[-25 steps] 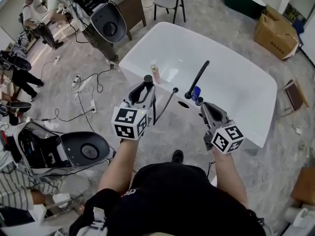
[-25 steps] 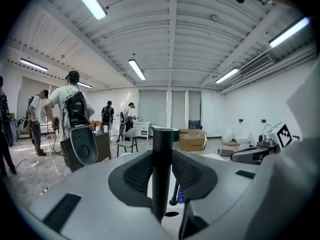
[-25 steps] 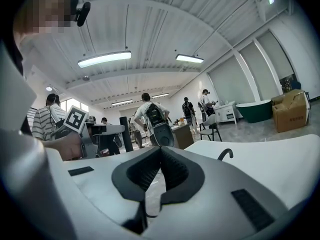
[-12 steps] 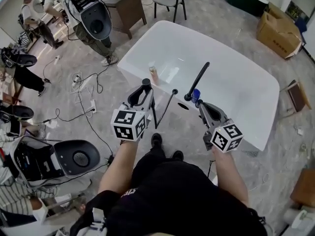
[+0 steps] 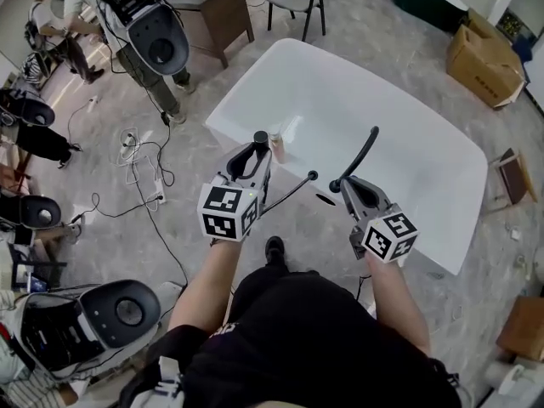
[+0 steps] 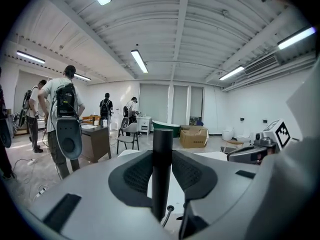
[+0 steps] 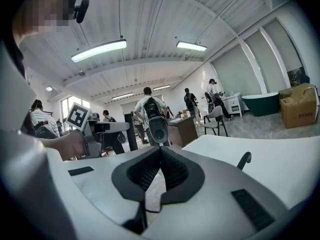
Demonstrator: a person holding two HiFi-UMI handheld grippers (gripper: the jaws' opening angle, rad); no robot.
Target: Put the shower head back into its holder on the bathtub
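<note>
Between the jaws of the left gripper (image 5: pixel 255 154) sits the shower head (image 5: pixel 259 139), a black stick standing upright. The pads are clamped on it, same grip as a second ago. Its hose (image 5: pixel 289 192) trails off toward the rim of the bathtub (image 5: pixel 408 126).

What's changed is the approach. The person has stepped in, so the tub's near edge now lies right under both grippers, and the shower head is just beside the little bottle (image 5: pixel 275 143) on the rim instead of short of it.

The holder is, I think, the dark opening (image 5: pixel 325 199) near the faucet (image 5: pixel 361 155), but it's half hidden so don't quote me.

The right gripper (image 5: pixel 347 184) is pinched together with nothing in it, hovering by the faucet base.

So the carrying looks about done, and lining up and dropping it in is what's left.
</note>
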